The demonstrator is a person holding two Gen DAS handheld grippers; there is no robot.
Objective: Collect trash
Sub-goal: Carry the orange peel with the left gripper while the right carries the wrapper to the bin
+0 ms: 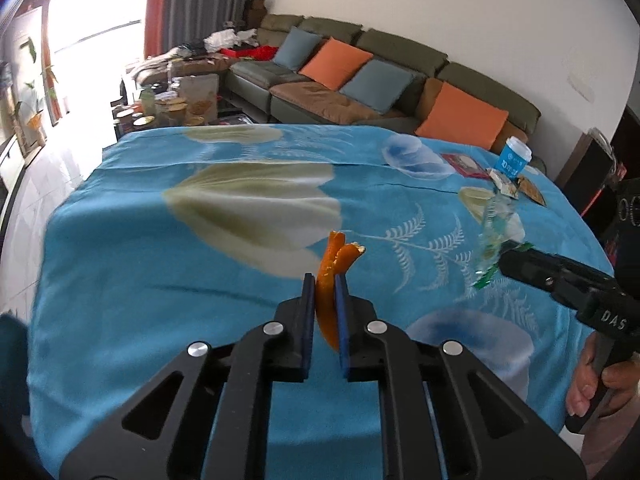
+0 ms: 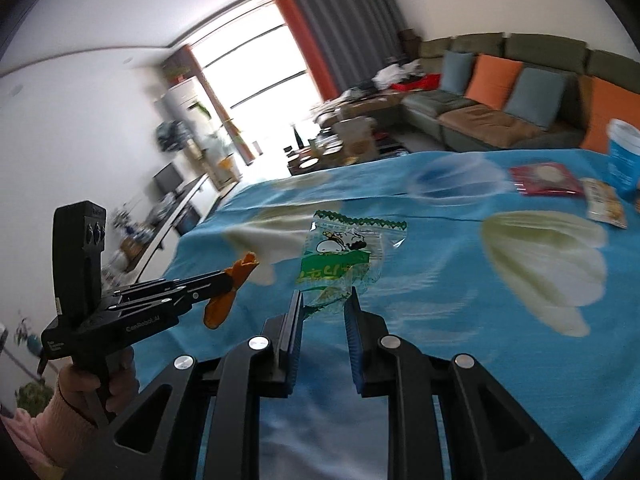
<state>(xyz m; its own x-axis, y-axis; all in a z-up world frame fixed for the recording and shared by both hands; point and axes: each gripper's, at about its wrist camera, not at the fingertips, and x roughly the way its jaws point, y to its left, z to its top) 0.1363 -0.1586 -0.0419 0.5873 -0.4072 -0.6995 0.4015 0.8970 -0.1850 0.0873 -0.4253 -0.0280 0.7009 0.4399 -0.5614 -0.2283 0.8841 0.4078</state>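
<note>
My left gripper [image 1: 325, 280] is shut on a strip of orange peel [image 1: 334, 268] and holds it above the blue flowered tablecloth [image 1: 160, 264]. It also shows in the right wrist view [image 2: 228, 282] at the left, with the peel [image 2: 224, 304] in it. My right gripper [image 2: 325, 298] grips a clear plastic wrapper with green print and a cartoon dog [image 2: 344, 252], held above the cloth. In the left wrist view the right gripper [image 1: 502, 264] is at the right with the wrapper [image 1: 494, 232] standing up from it.
A blue paper cup [image 1: 514, 158], a red packet [image 1: 464, 164] and snack wrappers [image 1: 520, 188] lie at the table's far right corner; the cup [image 2: 624, 156] and red packet [image 2: 546, 180] also show in the right wrist view. A sofa [image 1: 360, 80] stands behind the table.
</note>
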